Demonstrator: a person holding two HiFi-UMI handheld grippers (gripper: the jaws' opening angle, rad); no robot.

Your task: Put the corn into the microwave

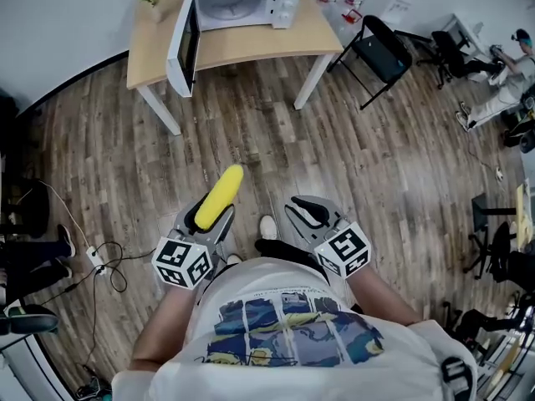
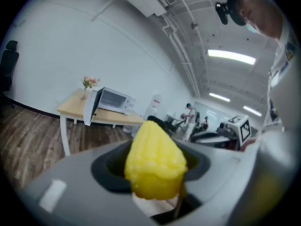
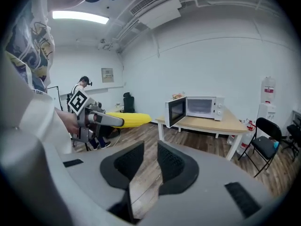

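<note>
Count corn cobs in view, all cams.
1. The corn is clamped in the left gripper, held over the floor, short of the table with the open microwave. What shows of its cavity looks empty; none seen elsewhere.

Ceiling strip lights (image 2: pixel 231 56) gave bright, even light and flared white. Fisheye distortion bowed the walls (image 3: pixel 225 55) and floor (image 1: pixel 401 165), and the corners went black. The near corn (image 2: pixel 155 161) was blurred. The floor showed a soft sheen.
</note>
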